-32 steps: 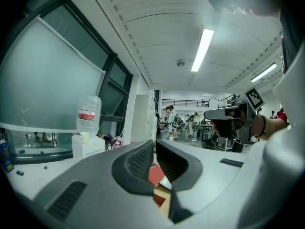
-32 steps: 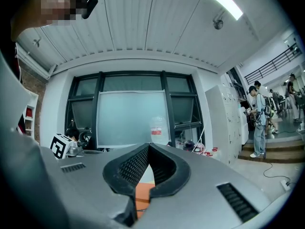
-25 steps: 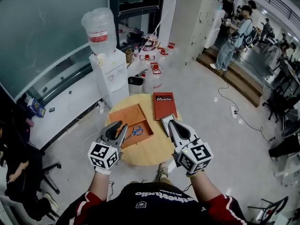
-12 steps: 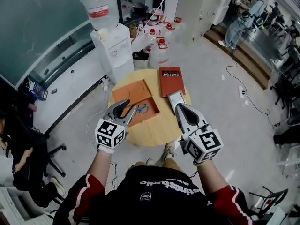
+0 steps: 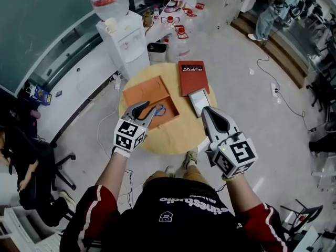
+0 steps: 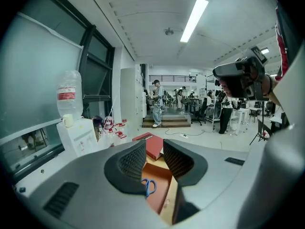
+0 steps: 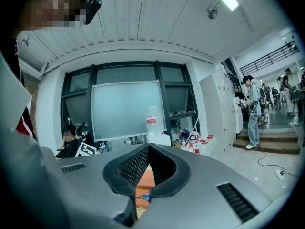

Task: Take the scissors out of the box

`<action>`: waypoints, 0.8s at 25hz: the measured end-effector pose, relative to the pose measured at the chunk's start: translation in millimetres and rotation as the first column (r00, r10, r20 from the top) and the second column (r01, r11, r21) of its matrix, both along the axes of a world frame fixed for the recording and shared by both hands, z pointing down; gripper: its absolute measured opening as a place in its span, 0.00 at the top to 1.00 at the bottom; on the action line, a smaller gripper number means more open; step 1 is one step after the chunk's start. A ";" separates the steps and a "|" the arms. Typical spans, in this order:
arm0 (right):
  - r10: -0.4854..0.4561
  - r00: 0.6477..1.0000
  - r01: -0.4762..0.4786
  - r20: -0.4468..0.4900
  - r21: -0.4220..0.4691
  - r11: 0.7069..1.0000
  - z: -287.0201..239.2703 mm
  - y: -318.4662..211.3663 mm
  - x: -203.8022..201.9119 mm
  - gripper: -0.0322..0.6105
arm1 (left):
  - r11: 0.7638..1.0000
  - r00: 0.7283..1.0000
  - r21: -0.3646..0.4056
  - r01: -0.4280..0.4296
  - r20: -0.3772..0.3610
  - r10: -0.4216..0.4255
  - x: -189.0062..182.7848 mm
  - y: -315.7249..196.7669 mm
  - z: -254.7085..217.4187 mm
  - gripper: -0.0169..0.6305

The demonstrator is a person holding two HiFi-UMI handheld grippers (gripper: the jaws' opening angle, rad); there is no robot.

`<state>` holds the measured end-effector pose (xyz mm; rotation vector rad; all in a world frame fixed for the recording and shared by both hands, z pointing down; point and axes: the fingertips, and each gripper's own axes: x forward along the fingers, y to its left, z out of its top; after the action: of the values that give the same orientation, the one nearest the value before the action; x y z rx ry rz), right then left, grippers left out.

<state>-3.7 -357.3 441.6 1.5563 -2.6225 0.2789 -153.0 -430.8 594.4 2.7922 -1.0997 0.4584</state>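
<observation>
Head view shows the scissors (image 5: 158,111) lying in the near part of the orange box (image 5: 149,93) on the round table (image 5: 168,140). They are just ahead and slightly right of the left gripper (image 5: 147,110), whose tips are held over the box's near edge. Only the blue handle loops can be seen. The blades are hidden behind the left jaw, so the long axis can only be judged to run from the loops back under that gripper. In the left gripper view the jaws are spread, having just been opening. Nothing is pinched, and the loops are framed low in the gap. The right gripper (image 5: 206,110) is held well to the right, beyond the box's side, with its tips pressed together on nothing. The left gripper is therefore judged the nearer by far, and a short drop onto the handles is what the coming move seems to call for. Compared with a second ago, the left gripper has been brought lower and further over the box, right beside the loops, while the right gripper has hardly been moved.
</observation>
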 end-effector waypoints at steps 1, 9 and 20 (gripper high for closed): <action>-0.005 1.000 0.005 -0.004 -0.003 1.000 1.0 -1.7 0.6 0.91 | 1.000 1.000 -0.008 -0.003 0.013 0.004 2.3 -2.7 6.5 0.80; -0.029 0.999 0.028 -0.020 -0.035 0.999 14.5 -16.6 6.9 0.91 | 0.994 0.994 -0.112 -0.019 0.105 0.031 15.8 -23.1 75.1 0.79; -0.044 0.999 0.041 -0.031 -0.092 0.995 35.6 -39.4 20.4 0.91 | 0.970 0.971 -0.238 -0.047 0.219 0.101 38.7 -38.9 154.1 0.77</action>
<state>16.8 -396.7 477.1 1.4620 -2.5757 0.3616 -114.4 -469.7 748.5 2.6288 -0.9121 0.8770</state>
